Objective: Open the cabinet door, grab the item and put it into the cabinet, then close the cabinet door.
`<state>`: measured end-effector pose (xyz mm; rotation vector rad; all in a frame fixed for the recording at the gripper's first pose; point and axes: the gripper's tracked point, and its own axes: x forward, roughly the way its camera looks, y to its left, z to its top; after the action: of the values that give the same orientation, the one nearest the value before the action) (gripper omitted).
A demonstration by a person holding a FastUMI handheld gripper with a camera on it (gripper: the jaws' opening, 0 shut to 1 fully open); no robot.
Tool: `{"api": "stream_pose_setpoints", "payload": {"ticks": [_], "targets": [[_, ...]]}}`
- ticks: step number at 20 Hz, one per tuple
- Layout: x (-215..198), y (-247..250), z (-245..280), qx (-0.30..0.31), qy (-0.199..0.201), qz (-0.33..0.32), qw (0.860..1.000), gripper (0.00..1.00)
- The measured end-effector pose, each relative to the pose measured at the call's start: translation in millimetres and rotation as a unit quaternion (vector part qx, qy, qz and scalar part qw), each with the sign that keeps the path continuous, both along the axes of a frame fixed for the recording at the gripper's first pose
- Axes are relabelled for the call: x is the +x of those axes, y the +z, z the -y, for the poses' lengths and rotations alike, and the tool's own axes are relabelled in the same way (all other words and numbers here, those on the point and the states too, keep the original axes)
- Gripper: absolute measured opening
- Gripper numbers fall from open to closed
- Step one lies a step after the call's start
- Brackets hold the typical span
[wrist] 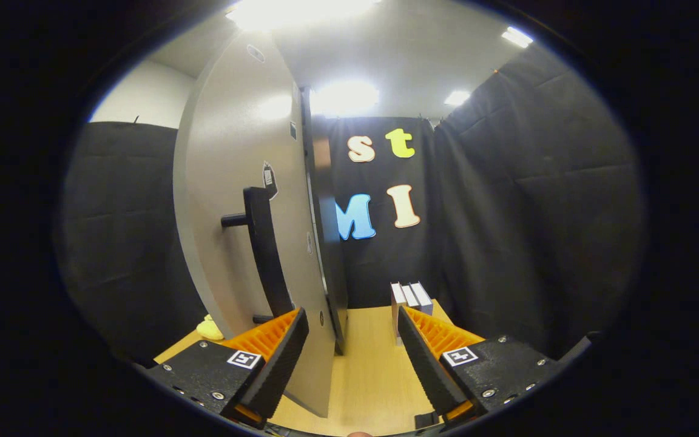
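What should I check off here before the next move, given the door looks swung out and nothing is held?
1. Cabinet door open: ok, it stands swung out, edge toward the camera.
2. Gripper free: ok, fingers apart with only the wooden tabletop between them.
3. Door handle released: ok, neither finger presses on it; the left finger sits just below and in front of it.
4. Item to grab located: cannot tell; a yellow object peeks out behind the door, and a small white rack stands beyond the fingers.
5. Cabinet interior free: cannot tell, hidden by the door.
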<state>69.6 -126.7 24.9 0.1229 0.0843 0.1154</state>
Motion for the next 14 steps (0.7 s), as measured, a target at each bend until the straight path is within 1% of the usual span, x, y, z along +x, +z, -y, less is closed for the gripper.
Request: {"api": "stream_pose_setpoints", "payload": {"ticks": [2, 5, 10, 14], "targets": [[0, 0, -3, 0.000, -0.004, -0.001, 1.000, 0.93], [0, 2, -25, -0.010, -0.005, 0.000, 1.000, 0.93], [-6, -1, -79, -0.004, 0.000, -0.007, 1.000, 0.93], [-5, 0, -136, -0.005, 0.013, -0.001, 1.000, 0.94]]}}
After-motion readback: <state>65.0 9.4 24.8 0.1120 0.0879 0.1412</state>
